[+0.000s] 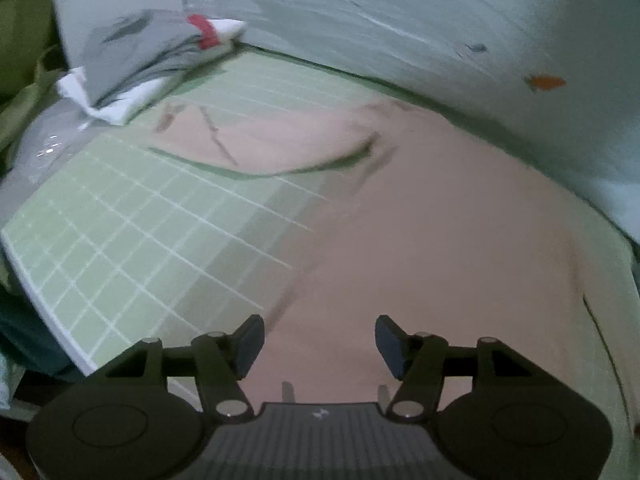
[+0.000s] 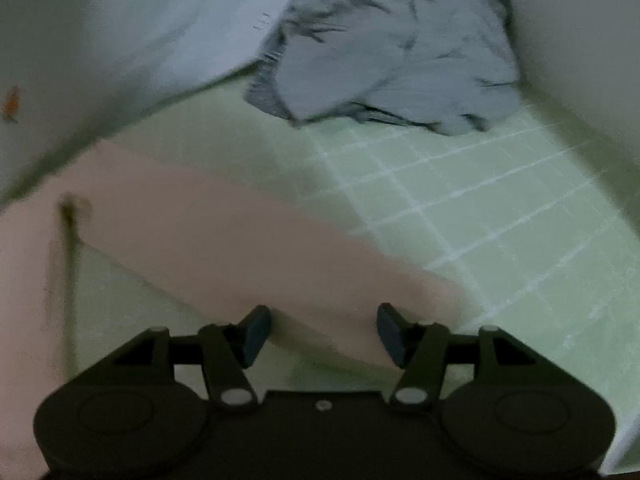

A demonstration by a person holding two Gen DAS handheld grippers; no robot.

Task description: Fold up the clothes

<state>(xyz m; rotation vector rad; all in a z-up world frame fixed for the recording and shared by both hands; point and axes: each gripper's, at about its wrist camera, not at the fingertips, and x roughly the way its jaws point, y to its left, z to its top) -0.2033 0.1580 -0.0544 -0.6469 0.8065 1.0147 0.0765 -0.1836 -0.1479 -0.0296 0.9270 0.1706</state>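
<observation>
Left gripper (image 1: 320,346) reads open on my feed – jaws well apart, nothing between the pads, nothing pinched. It hangs over the pink garment (image 1: 420,240), pointing steeply down; I can't tell if the tips touch the cloth.

Right gripper (image 2: 324,334) is open too, gap clear. A pink band (image 2: 224,236) of the same cloth runs under it from 9 o'clock toward 5 o'clock, with its lower edge passing between the fingers in the picture; contact not resolvable – frame is blurred.

Pink garment lies flat on the green grid mat (image 1: 120,248). In the left view it fills centre to 3 o'clock, with a curved edge up near 12 o'clock.

Other laundry:
- Grey-and-white pile (image 1: 144,64) with a red patch, 10–11 o'clock in the left view, at the mat's far corner against the wall (image 1: 400,20).
- Crumpled grey garment (image 2: 400,52) at 12–1 o'clock in the right view, on the mat's far end, well apart from the pink one.

Small orange mark (image 1: 546,82) on the wall, 2 o'clock, left view.
</observation>
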